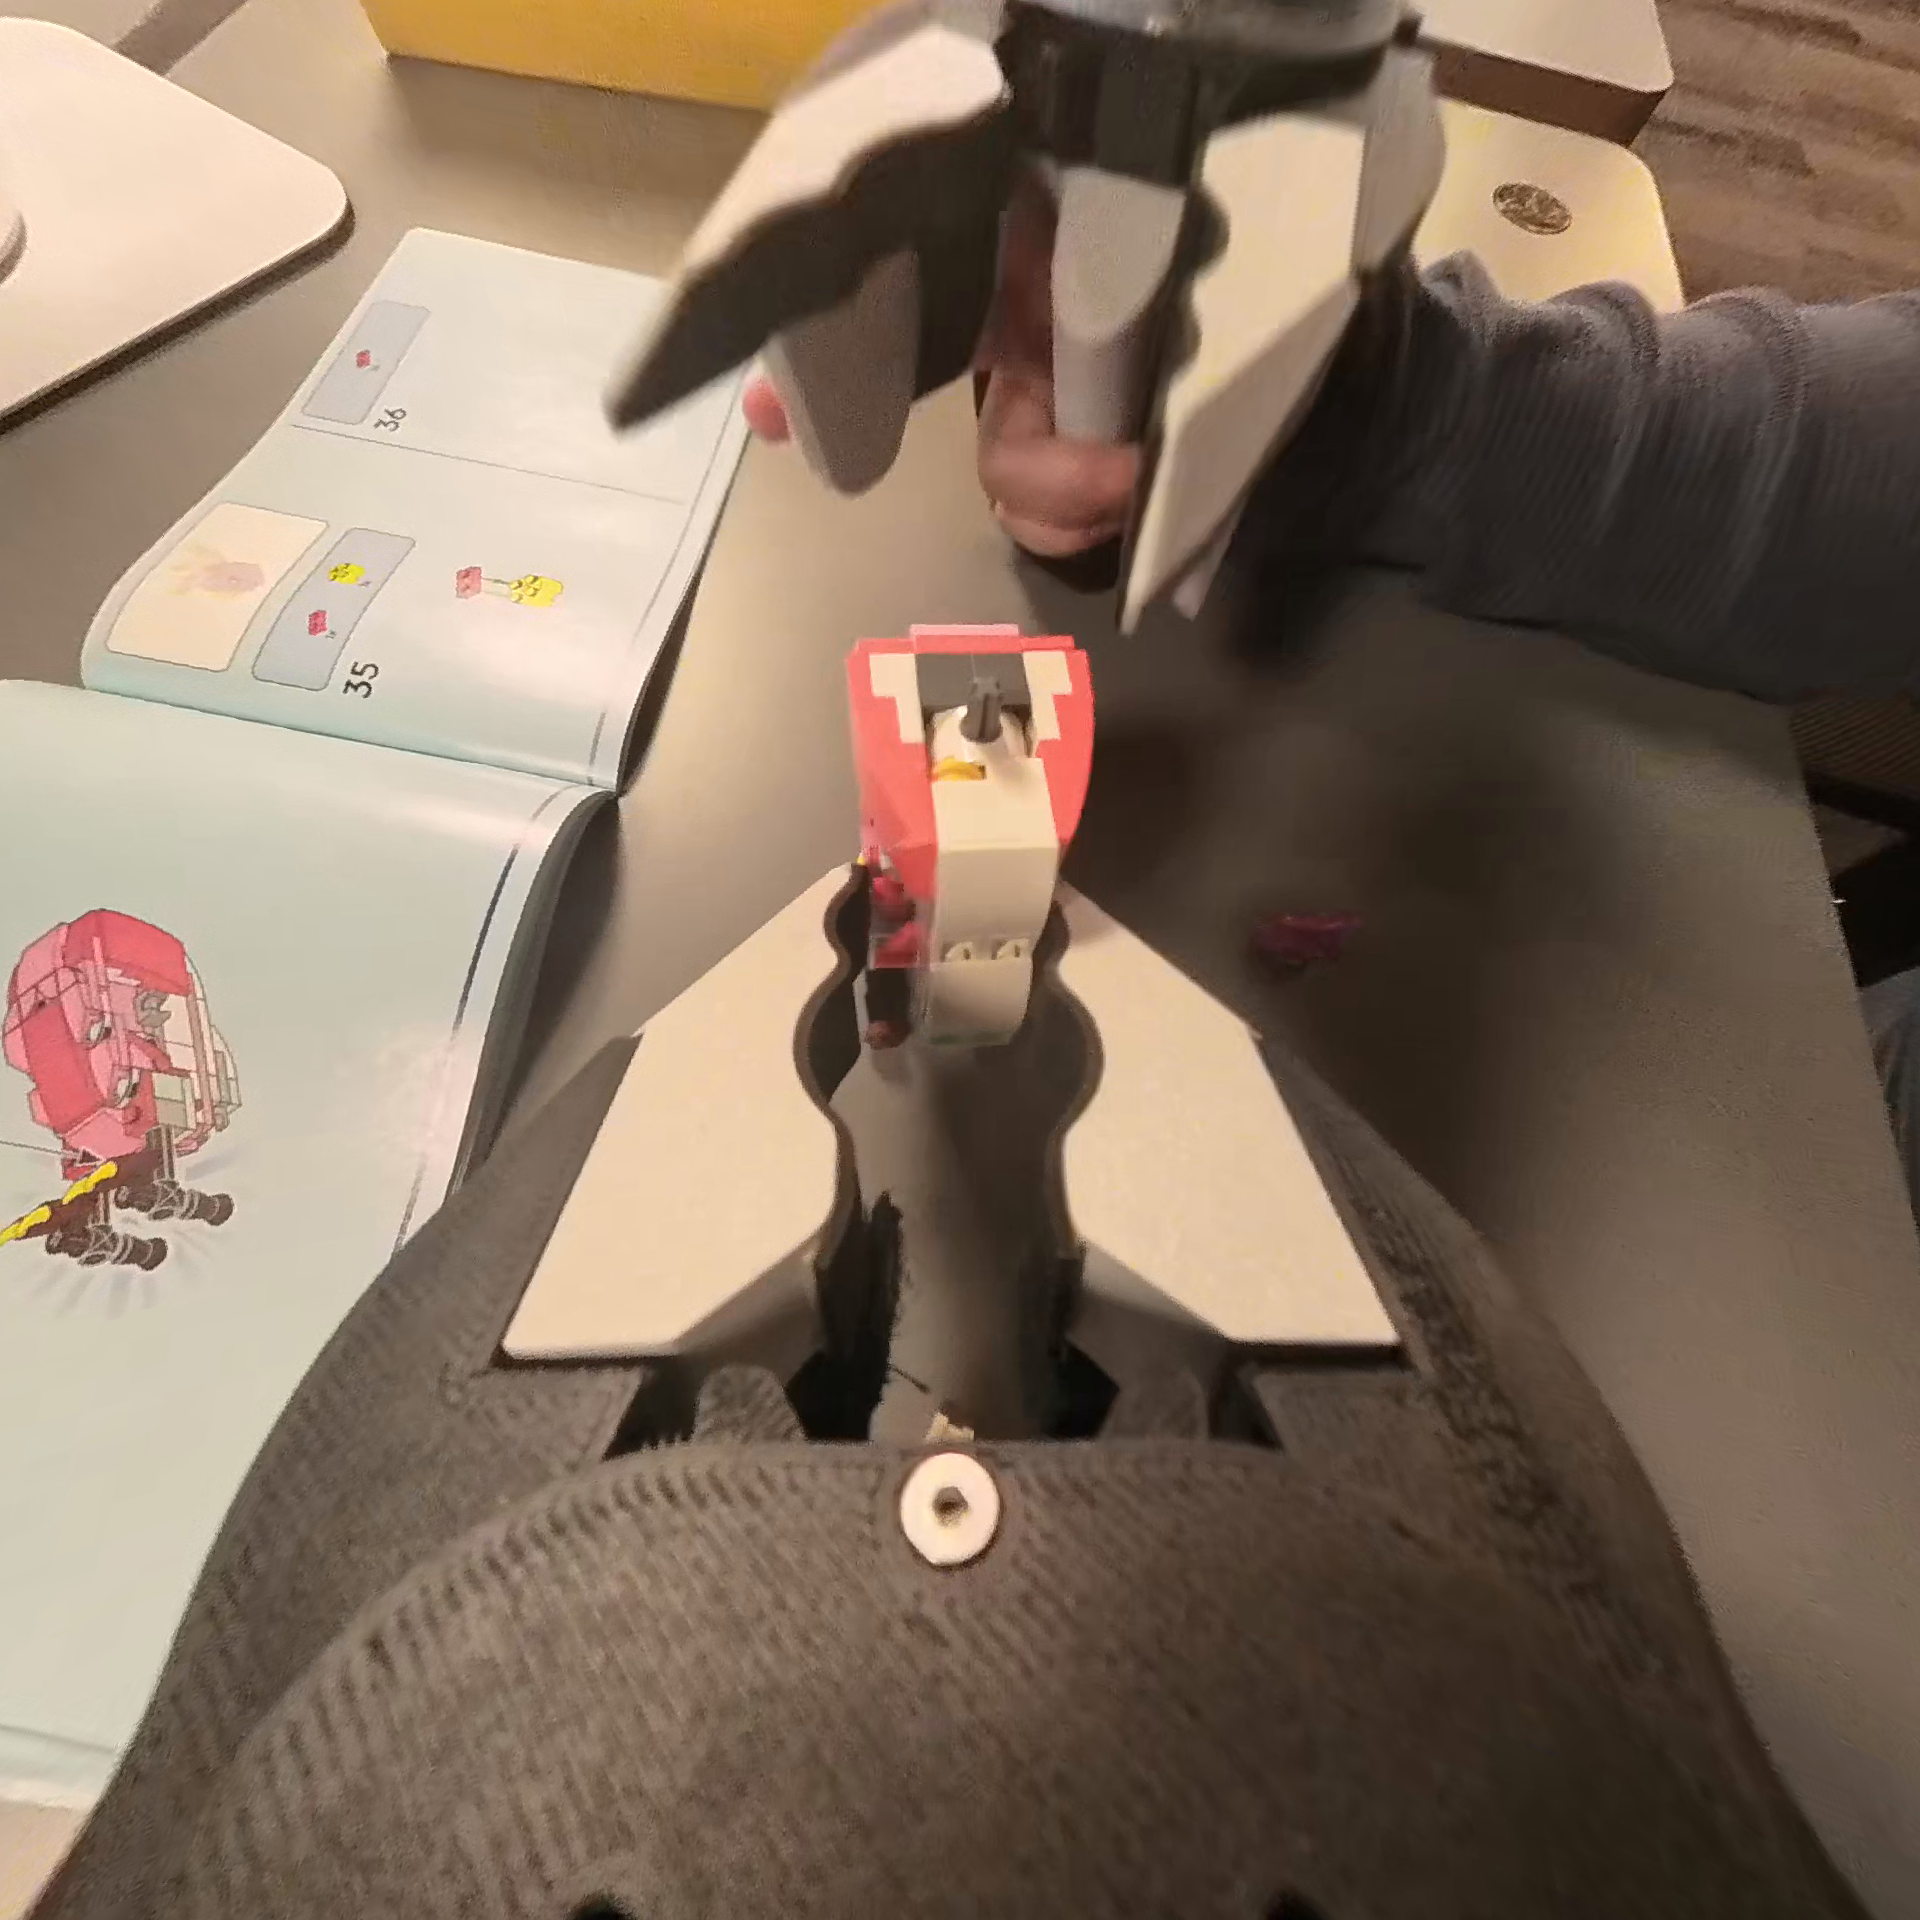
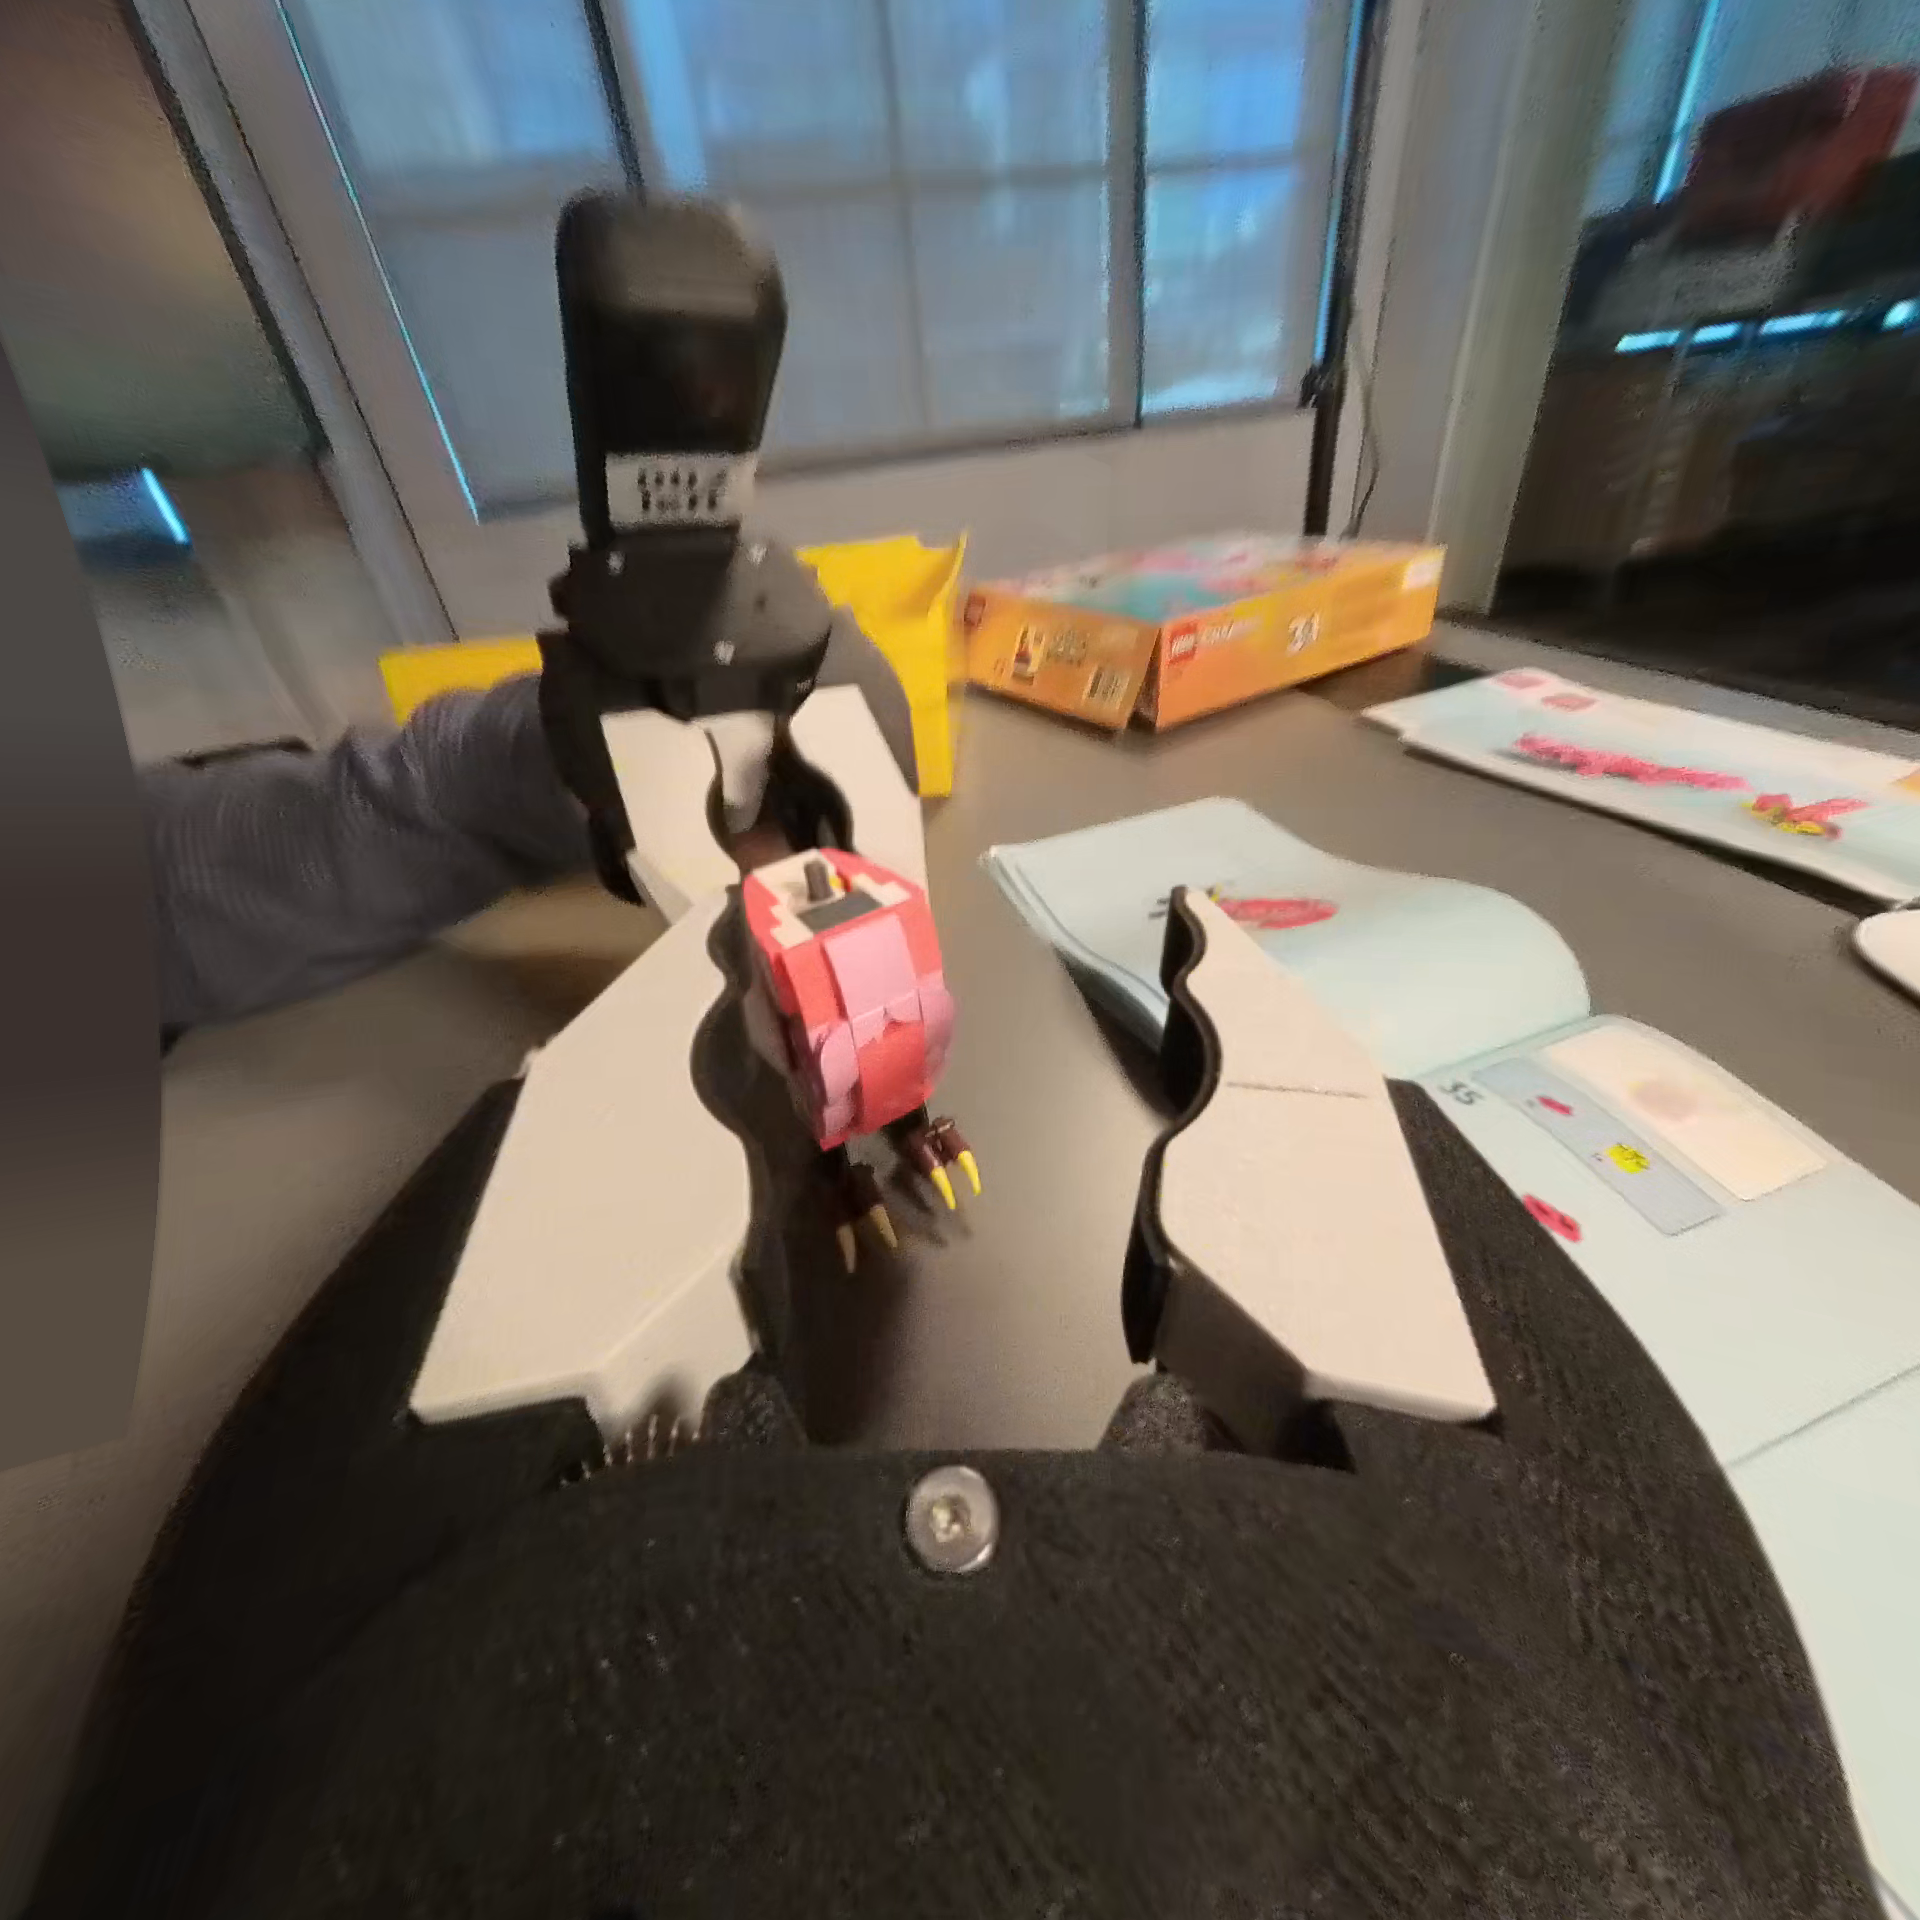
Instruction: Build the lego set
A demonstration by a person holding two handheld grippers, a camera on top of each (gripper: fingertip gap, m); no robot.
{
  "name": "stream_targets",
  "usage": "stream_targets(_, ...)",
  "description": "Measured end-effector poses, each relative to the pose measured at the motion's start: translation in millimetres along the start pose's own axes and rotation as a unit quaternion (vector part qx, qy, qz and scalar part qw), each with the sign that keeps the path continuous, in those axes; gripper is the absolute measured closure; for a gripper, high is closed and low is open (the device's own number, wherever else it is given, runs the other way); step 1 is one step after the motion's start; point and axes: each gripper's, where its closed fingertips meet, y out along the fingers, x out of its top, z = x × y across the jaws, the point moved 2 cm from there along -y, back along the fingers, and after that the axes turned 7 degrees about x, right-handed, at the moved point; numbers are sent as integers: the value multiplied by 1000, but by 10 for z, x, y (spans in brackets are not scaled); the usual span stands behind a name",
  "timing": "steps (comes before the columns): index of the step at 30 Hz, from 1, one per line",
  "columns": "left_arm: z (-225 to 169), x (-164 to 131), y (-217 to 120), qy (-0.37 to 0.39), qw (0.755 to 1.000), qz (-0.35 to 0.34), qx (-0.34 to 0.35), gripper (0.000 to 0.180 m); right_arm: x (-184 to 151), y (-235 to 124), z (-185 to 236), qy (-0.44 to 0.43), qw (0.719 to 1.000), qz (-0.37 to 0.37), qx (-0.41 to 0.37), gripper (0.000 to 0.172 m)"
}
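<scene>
A red, pink and white brick bird model (image 1: 977, 790) with dark legs and yellow claws sits between the fingertips of my left gripper (image 1: 961, 894). Both pads press on its lower part, just above the dark table (image 1: 1455, 1091). My right gripper (image 2: 954, 909) is wide open around the same model (image 2: 842, 1018), which stands close to its left finger (image 2: 623, 1143) and well clear of the right one. In the left wrist view the right gripper (image 1: 883, 509) hangs blurred above the model. In the right wrist view the left gripper (image 2: 790, 862) grips the model from behind.
An open pale-blue instruction booklet (image 1: 260, 883) lies beside the model and also shows in the right wrist view (image 2: 1403, 956). An orange box (image 2: 1247, 623), a yellow box (image 2: 894, 623) and a second booklet (image 2: 1662, 769) lie farther back. A small dark red piece (image 1: 1299, 935) lies on the table. A person's sleeve (image 1: 1662, 468) crosses it. My hands' fingertips stand some 6 cm from each other. The left tips stand about 8 cm off the small dark red piece (image 1: 1299, 935).
</scene>
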Motion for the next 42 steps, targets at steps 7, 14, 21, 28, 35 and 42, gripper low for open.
stream_targets(7, -8, 91, -83, -50, 997, -46, -40, 126, 150, -205, -225, -52, 991, -58, -105, 90)
stream_targets(14, 126, 160, -314, -74, 986, -149, 21, 99, 583, -1151, -606, -181, 865, -180, -432, 110)
stream_targets(21, 223, 118, -493, -93, 965, -222, 108, 88, 461, -1360, -834, -216, 804, -88, -547, 154)
stream_targets(28, 379, 199, -690, -149, 919, -326, 164, 88, 459, -1323, -898, -214, 813, -88, -534, 159)
stream_targets(35, 314, 330, -999, -63, 894, -362, 257, 97, 465, -1325, -861, -217, 816, -95, -527, 163)
stream_targets(42, -364, 522, -1772, -8, 844, -430, 321, 110, 447, -1167, -808, -266, 816, -51, -510, 167)
